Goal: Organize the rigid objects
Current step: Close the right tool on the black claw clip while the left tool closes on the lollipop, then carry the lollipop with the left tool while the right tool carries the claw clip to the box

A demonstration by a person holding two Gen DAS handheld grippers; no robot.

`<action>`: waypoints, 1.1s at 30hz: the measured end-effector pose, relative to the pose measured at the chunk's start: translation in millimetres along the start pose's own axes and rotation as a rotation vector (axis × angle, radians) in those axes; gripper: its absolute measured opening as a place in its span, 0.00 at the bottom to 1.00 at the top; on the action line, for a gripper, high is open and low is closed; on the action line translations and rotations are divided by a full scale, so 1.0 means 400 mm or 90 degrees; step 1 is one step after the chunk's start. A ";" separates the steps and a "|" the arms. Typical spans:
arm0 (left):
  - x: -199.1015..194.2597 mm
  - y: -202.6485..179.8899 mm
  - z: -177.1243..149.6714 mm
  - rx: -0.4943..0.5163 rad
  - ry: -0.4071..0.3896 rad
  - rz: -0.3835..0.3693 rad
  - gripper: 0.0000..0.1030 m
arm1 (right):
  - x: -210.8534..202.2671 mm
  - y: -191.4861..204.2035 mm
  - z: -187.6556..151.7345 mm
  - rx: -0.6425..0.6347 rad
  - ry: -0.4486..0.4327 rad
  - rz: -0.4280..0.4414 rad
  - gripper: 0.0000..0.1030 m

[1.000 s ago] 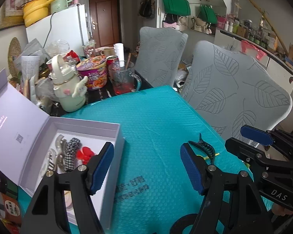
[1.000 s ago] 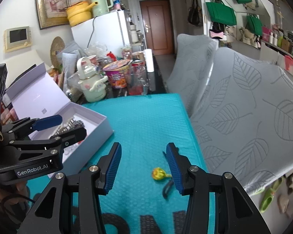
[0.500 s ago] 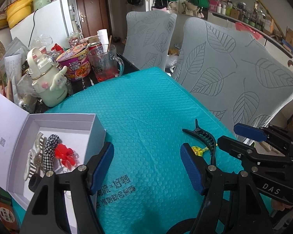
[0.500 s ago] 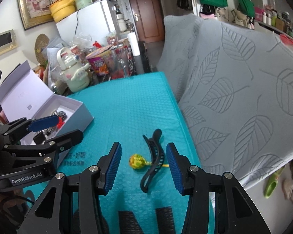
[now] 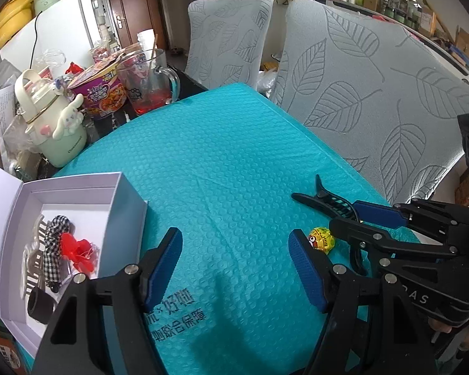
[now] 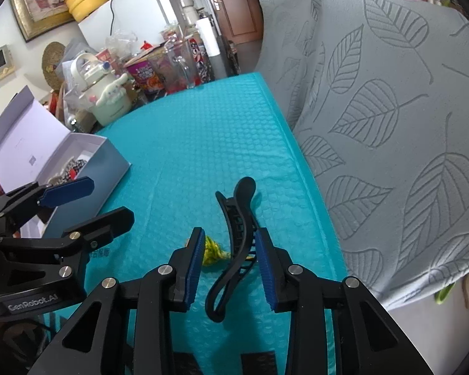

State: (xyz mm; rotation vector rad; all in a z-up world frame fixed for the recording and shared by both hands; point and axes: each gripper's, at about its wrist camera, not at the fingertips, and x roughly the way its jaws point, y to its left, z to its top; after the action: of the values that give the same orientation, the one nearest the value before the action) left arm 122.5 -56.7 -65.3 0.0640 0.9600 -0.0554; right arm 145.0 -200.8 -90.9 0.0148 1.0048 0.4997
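A black hair clip [image 6: 237,218] lies on the teal bubble mat [image 6: 203,143] near its right edge, with a yellow-wrapped lollipop [image 6: 212,251] beside it. My right gripper [image 6: 228,250] is lowered over both. Its jaws are closing, with the clip and the lollipop between them, and the left pad is still apart from the clip. In the left wrist view the clip [image 5: 321,200] and lollipop [image 5: 321,240] sit by the right gripper [image 5: 343,215]. My left gripper [image 5: 234,250] hangs open over bare mat, holding nothing. The open white box [image 5: 131,197] to its left holds hair claws, a checked scrunchie [image 5: 54,237] and a red piece.
Two chairs with grey leaf covers [image 5: 375,93] stand close along the mat's right edge. At the far end are a cream bottle [image 5: 56,131], a noodle cup [image 5: 103,93] and a glass mug [image 5: 150,81]. The box lid [image 6: 25,137] stands upright at the left.
Both grippers have sunk toward the mat. The right one moved forward until the clip and lollipop lay between its jaws, and those jaws have narrowed. The left jaws kept their width.
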 end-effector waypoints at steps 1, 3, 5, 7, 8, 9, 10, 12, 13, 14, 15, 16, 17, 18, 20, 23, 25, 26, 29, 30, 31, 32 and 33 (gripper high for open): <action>0.005 -0.004 0.000 0.003 0.002 -0.003 0.68 | 0.005 -0.001 0.000 -0.002 -0.001 -0.003 0.27; 0.012 -0.010 0.000 0.009 0.004 -0.010 0.68 | 0.006 -0.001 0.002 -0.008 -0.005 -0.017 0.17; 0.019 -0.017 0.001 0.011 0.005 -0.023 0.68 | 0.002 -0.007 0.001 -0.007 -0.010 -0.020 0.16; 0.023 -0.023 0.002 0.010 0.006 -0.037 0.68 | -0.001 -0.016 -0.001 -0.001 -0.013 -0.023 0.16; 0.025 -0.027 0.003 0.011 0.006 -0.044 0.68 | -0.004 -0.021 -0.003 0.001 -0.015 -0.024 0.16; 0.027 -0.030 0.004 0.013 0.006 -0.049 0.68 | -0.007 -0.026 -0.005 0.005 -0.016 -0.025 0.16; 0.030 -0.036 0.005 0.017 0.007 -0.055 0.68 | -0.012 -0.031 -0.006 0.009 -0.018 -0.026 0.16; 0.035 -0.045 0.007 0.021 0.010 -0.065 0.68 | -0.023 -0.042 -0.011 0.016 -0.021 -0.031 0.16; 0.038 -0.051 0.007 0.024 0.012 -0.071 0.68 | -0.028 -0.046 -0.013 0.019 -0.023 -0.035 0.16; 0.045 -0.060 0.007 0.029 0.015 -0.078 0.68 | -0.033 -0.052 -0.015 0.023 -0.024 -0.038 0.16; 0.051 -0.067 0.007 0.031 0.018 -0.082 0.68 | -0.037 -0.056 -0.018 0.025 -0.024 -0.040 0.16; 0.056 -0.073 0.005 0.033 0.020 -0.091 0.68 | -0.044 -0.063 -0.022 0.030 -0.026 -0.043 0.16; 0.062 -0.082 0.003 0.037 0.024 -0.104 0.68 | -0.050 -0.068 -0.027 0.034 -0.027 -0.044 0.16; 0.068 -0.089 0.002 0.041 0.028 -0.115 0.68 | -0.058 -0.074 -0.032 0.039 -0.029 -0.044 0.16; 0.079 -0.107 -0.001 0.050 0.033 -0.133 0.68 | -0.069 -0.084 -0.040 0.046 -0.031 -0.047 0.16; 0.101 -0.126 -0.006 0.067 0.042 -0.149 0.68 | -0.086 -0.099 -0.054 0.058 -0.035 -0.058 0.16; 0.109 -0.133 -0.012 0.066 0.045 -0.169 0.50 | -0.095 -0.106 -0.060 0.066 -0.037 -0.062 0.16; 0.107 -0.136 -0.014 0.070 0.039 -0.159 0.39 | -0.099 -0.110 -0.063 0.070 -0.038 -0.063 0.16; 0.098 -0.151 -0.020 0.091 0.028 -0.152 0.25 | -0.109 -0.119 -0.072 0.079 -0.043 -0.066 0.16; 0.096 -0.152 -0.021 0.093 0.029 -0.155 0.25 | -0.111 -0.120 -0.072 0.081 -0.044 -0.066 0.16; 0.093 -0.153 -0.023 0.094 0.032 -0.157 0.25 | -0.113 -0.120 -0.073 0.082 -0.045 -0.066 0.16; 0.089 -0.153 -0.024 0.094 0.032 -0.156 0.25 | -0.115 -0.120 -0.074 0.082 -0.046 -0.065 0.16; 0.084 -0.152 -0.025 0.092 0.031 -0.155 0.25 | -0.117 -0.118 -0.075 0.083 -0.048 -0.064 0.16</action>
State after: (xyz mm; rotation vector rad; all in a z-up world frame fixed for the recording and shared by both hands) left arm 129.0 -117.0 -100.2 0.0816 1.0071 -0.3498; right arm 119.0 -268.4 -81.1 0.0983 0.9580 0.3390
